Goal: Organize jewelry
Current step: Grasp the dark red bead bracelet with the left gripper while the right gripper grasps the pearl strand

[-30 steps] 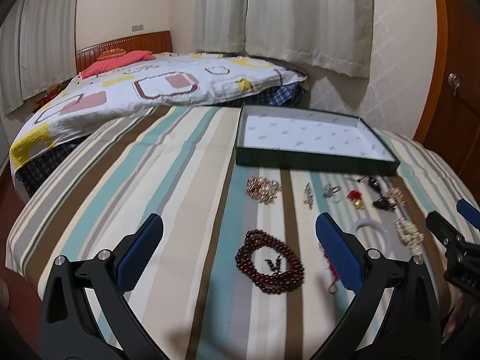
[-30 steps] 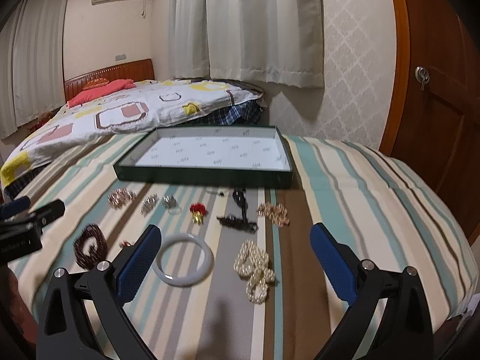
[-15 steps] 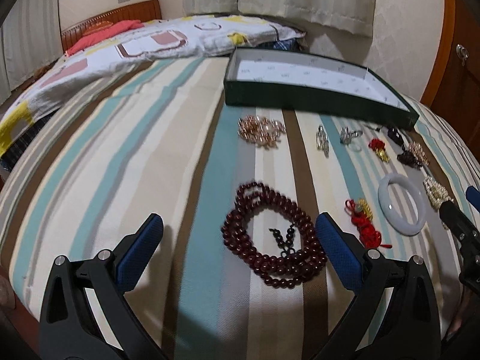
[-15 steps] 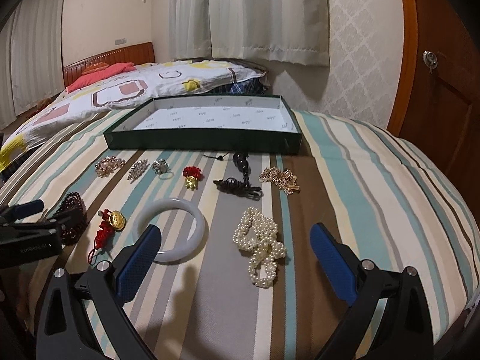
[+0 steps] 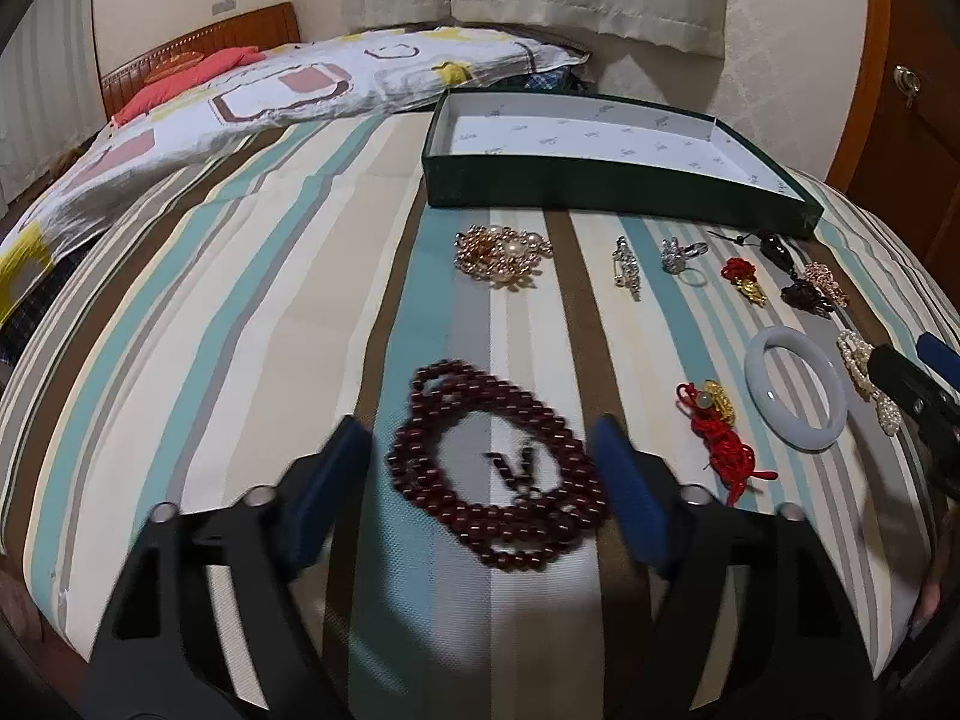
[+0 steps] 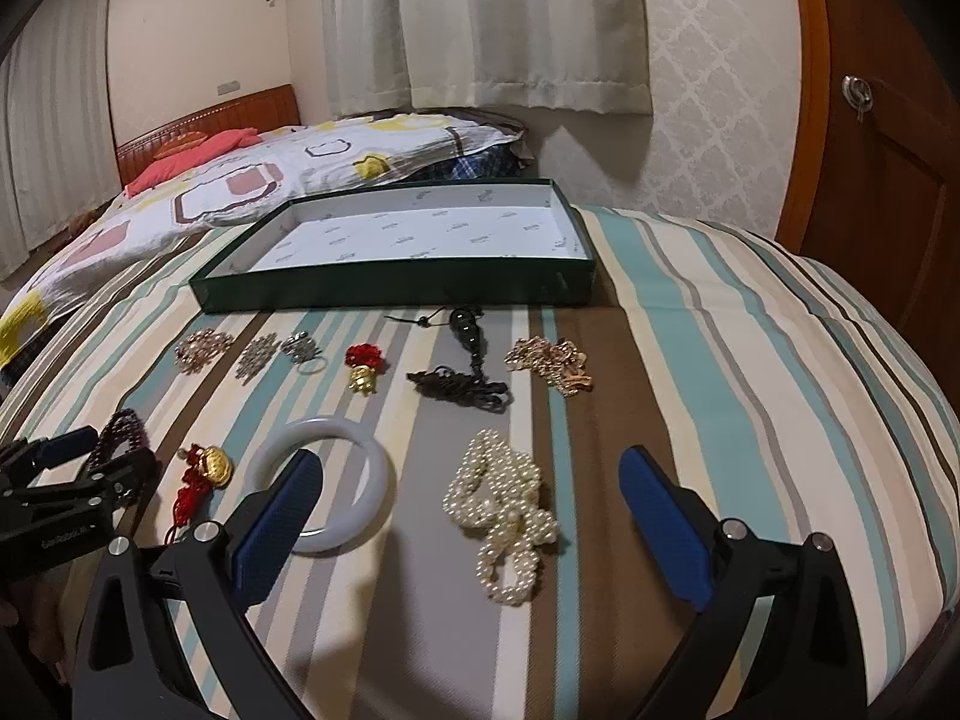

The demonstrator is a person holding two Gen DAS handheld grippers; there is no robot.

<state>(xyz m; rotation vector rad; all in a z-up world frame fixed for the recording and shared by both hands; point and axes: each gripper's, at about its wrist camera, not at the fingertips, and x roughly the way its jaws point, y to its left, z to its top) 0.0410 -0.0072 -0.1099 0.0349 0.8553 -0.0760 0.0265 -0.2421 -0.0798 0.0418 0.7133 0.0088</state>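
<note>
Nearest the left camera, the left gripper is straddling the red beads on the striped cover; its jaws have just been closing, blurred in the frame, with the beads lying between the blue pads and not yet pinched. Just to the right, a red charm and a white bangle are lying side by side. On the other side, the right gripper is hanging with its jaws spread wide and nothing grasped, its pads flanking the pearls, while its left pad is overlapping the bangle's rim in view. Farther back, a row of small pieces is sitting apart from one another: a gold cluster, a silver brooch, a ring, a red-and-gold charm, a black pendant and a gold chain. Beyond them, the green tray is lying flat with only its white lining showing, and a patterned quilt is spreading behind it toward the curtains.
</note>
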